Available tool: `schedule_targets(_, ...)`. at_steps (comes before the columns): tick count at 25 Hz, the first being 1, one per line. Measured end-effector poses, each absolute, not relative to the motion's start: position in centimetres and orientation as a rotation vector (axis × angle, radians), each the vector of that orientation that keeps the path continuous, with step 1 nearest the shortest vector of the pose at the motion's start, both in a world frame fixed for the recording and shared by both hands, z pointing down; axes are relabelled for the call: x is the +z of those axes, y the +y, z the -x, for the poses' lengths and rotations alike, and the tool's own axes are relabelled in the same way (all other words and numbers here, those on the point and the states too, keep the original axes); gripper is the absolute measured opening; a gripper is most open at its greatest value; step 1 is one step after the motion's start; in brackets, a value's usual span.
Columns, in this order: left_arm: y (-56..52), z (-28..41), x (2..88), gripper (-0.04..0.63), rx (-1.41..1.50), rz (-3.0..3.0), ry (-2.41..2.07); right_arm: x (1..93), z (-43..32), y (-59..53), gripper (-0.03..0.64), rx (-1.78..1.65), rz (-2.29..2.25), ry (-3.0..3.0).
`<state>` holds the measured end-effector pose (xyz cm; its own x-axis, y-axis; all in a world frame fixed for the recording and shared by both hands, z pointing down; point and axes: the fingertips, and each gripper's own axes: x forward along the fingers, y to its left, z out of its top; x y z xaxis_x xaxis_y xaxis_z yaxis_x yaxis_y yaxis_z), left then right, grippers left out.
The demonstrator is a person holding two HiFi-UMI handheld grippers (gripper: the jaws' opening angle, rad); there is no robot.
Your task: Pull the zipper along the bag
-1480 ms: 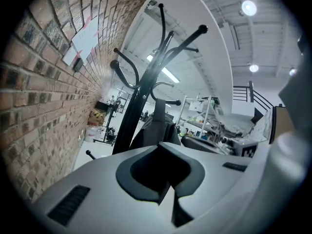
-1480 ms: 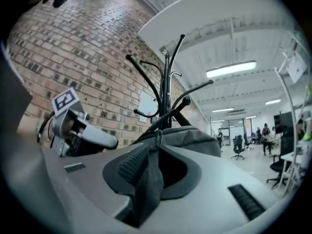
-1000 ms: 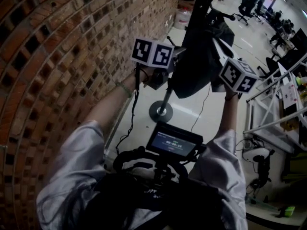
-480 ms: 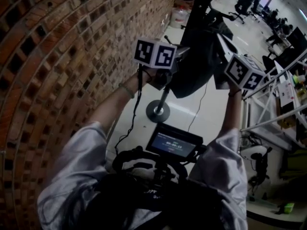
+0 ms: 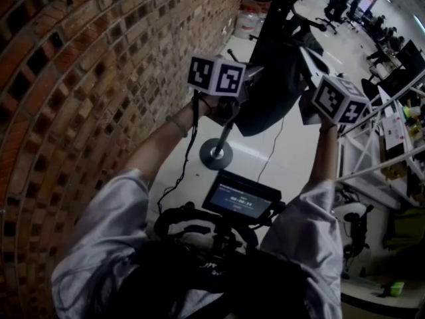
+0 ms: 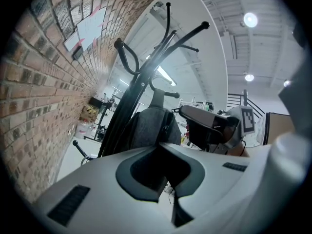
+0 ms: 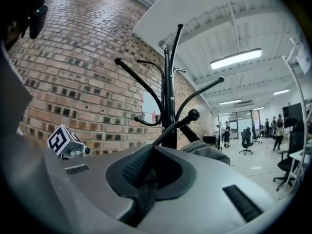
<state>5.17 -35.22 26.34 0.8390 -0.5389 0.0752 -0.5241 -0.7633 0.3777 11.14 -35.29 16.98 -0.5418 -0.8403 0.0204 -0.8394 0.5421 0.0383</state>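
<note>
A dark grey bag (image 5: 272,92) hangs on a black coat rack (image 5: 279,18) beside the brick wall. My left gripper (image 5: 247,77) is raised at the bag's left side. Its jaws are shut with nothing seen between them (image 6: 168,177). The bag (image 6: 151,128) hangs just beyond them. My right gripper (image 5: 307,72) is at the bag's right edge. Its jaws (image 7: 146,179) are shut, and a dark strip, seemingly a strap, lies in the seam between them. The bag (image 7: 207,151) bulges just to its right. The zipper itself is not visible.
The rack's round base (image 5: 216,154) stands on the pale floor close to the brick wall (image 5: 99,78). White metal frames (image 5: 378,145) and desks stand at the right. Office chairs and people are far off (image 7: 246,140).
The right gripper has drifted slightly to the right beside the bag. The left gripper has barely moved.
</note>
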Motion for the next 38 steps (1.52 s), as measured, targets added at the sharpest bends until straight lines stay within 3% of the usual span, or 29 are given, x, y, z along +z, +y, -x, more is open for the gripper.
schedule_targets(17, -35.2, -5.4, 26.4, 0.006, -0.076, -2.615, -0.776, 18.7, -7.4, -33.5, 0.021, -0.293, -1.311, -2.514)
schedule_targets(38, -35.2, -5.2, 26.4, 0.006, -0.107, -2.604, -0.783, 20.4, -5.8, -32.8, 0.034, -0.287, -1.333, -2.543)
